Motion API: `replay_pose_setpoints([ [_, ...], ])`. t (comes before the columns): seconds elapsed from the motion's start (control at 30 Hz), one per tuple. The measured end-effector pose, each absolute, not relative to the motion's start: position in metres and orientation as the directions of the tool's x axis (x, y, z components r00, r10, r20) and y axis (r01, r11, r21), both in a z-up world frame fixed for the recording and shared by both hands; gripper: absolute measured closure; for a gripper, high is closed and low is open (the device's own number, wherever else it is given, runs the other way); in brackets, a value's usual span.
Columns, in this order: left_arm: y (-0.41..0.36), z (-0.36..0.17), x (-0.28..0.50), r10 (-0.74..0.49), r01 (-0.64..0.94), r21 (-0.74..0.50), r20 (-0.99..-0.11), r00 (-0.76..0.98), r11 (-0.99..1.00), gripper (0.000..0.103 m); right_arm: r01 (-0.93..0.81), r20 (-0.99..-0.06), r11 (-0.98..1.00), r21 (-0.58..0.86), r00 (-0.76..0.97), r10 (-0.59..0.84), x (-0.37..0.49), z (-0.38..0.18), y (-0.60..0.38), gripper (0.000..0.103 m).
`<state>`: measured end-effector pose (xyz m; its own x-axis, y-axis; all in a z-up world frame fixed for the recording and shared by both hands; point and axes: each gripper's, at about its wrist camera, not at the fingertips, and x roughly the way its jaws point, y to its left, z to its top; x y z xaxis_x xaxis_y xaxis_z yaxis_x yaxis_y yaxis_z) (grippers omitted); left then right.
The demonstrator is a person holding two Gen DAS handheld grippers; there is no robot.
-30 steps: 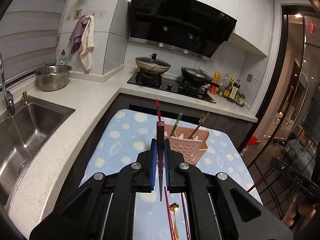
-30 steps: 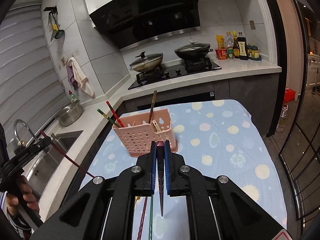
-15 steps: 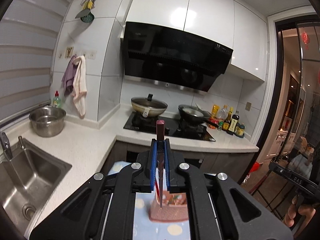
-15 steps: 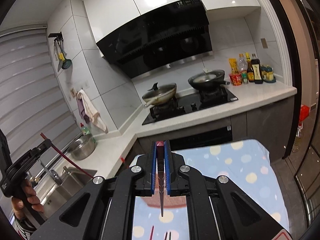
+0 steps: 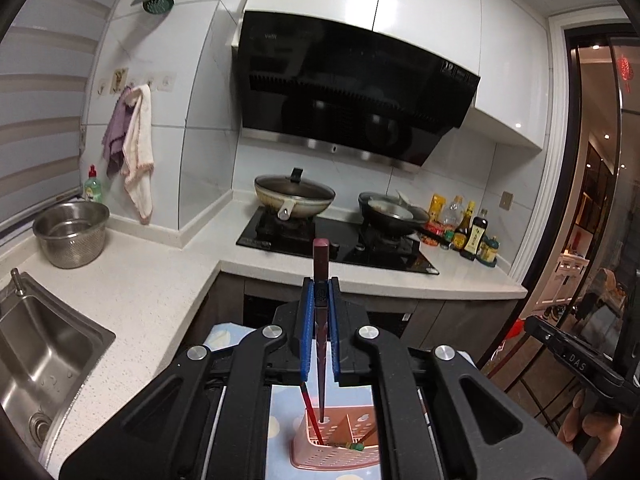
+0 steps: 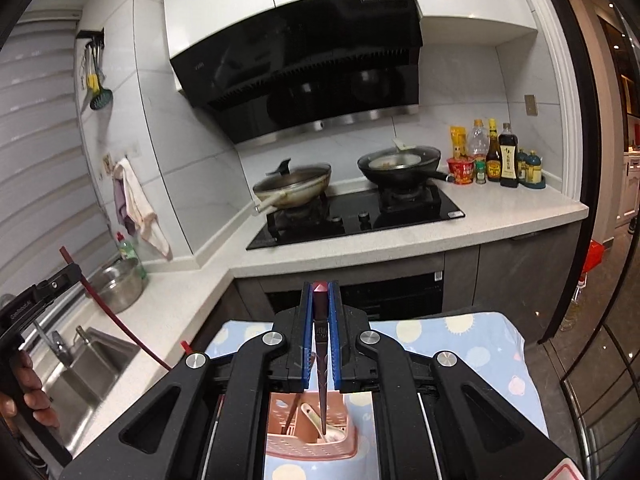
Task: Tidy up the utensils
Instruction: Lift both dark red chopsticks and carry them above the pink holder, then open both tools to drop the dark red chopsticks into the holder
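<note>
Left wrist view. Left tool (image 5: 320,292): held level above the holder, pointing toward the stove, blue pads clenched on a dark red chopstick (image 5: 321,264). Chopstick: upright, blunt end above the pads, thin tip down over the pink holder (image 5: 320,456). Holder: on the spotted blue cloth (image 5: 280,420); a red chopstick (image 5: 310,412) leans in its left compartment, and a green-tipped one (image 5: 356,445) lies across the right. Right hand (image 5: 588,436): at the lower right edge, wrapped around the other tool's handle.

Right wrist view. Right tool (image 6: 321,296): raised over the holder (image 6: 280,446), facing the stove, pads clenched on a second dark red chopstick (image 6: 320,312). Chopstick: upright, tip down over the holder's right compartment, where a pale spoon (image 6: 310,412) lies. Left hand (image 6: 28,388): at the left edge, gripping its tool, whose chopstick (image 6: 116,320) slants down toward the surface (image 6: 168,312).
</note>
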<state>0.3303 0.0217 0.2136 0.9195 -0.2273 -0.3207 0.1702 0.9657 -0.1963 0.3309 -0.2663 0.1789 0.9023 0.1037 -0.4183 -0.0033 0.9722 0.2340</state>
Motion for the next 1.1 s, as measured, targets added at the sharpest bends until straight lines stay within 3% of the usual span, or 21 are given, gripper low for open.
replay_pose_setpoints([
  [0.5, 0.008, 0.160, 0.370, -0.241, 0.160, -0.212, -0.439, 0.866, 0.964, 0.096, -0.033, -0.523, 0.987, 0.158, 0.845, 0.112, 0.367, 0.127, -0.238, 0.096],
  [0.57, 0.009, 0.157, 0.371, -0.247, 0.161, -0.222, -0.444, 0.861, 0.962, 0.095, -0.034, -0.522, 0.987, 0.158, 0.846, 0.113, 0.367, 0.126, -0.234, 0.085],
  [0.63, 0.008, 0.155, 0.370, -0.237, 0.153, -0.217, -0.446, 0.863, 0.964, 0.078, -0.033, -0.508, 0.986, 0.165, 0.854, 0.113, 0.366, 0.127, -0.234, 0.069],
  [0.7, 0.007, 0.155, 0.368, -0.219, 0.138, -0.208, -0.442, 0.870, 0.968, 0.065, -0.033, -0.497, 0.985, 0.171, 0.860, 0.115, 0.363, 0.128, -0.235, 0.065],
  [1.1, 0.016, 0.154, 0.353, -0.204, 0.115, -0.215, -0.456, 0.866, 0.970, 0.060, -0.041, -0.496, 0.988, 0.148, 0.861, 0.110, 0.338, 0.131, -0.230, 0.065],
])
